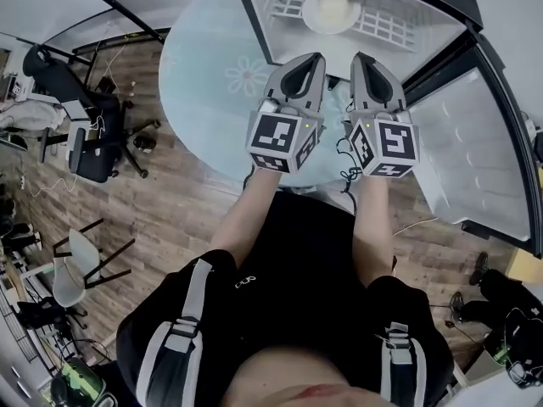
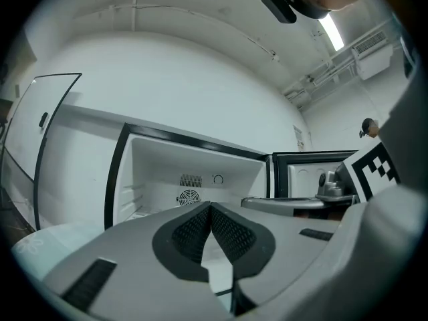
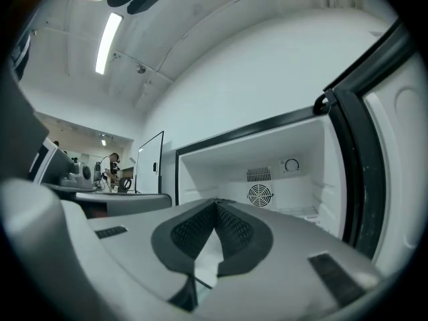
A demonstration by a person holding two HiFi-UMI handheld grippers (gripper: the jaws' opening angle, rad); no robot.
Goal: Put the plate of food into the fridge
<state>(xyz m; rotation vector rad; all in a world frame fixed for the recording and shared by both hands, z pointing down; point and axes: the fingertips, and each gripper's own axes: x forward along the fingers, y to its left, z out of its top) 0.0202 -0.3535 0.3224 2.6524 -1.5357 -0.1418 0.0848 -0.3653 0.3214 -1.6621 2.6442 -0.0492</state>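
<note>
The left gripper point(image 2: 210, 207) has its jaws pressed together. Beyond them stands the open fridge point(image 2: 154, 166), a round fan grille point(image 2: 188, 197) on its far wall.

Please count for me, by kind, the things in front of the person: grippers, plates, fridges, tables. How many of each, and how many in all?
Grippers: 2, the left gripper and the right gripper, both shut
Fridges: 1, the fridge, door open
Plates: 1, the plate in the fridge
Tables: 1, the table
Total: 5

It looks like an office work room: office chair point(image 1: 89, 142), loose cables point(image 1: 44, 185) on wooden floor point(image 1: 170, 219), open fridge point(image 1: 416, 19).
</note>
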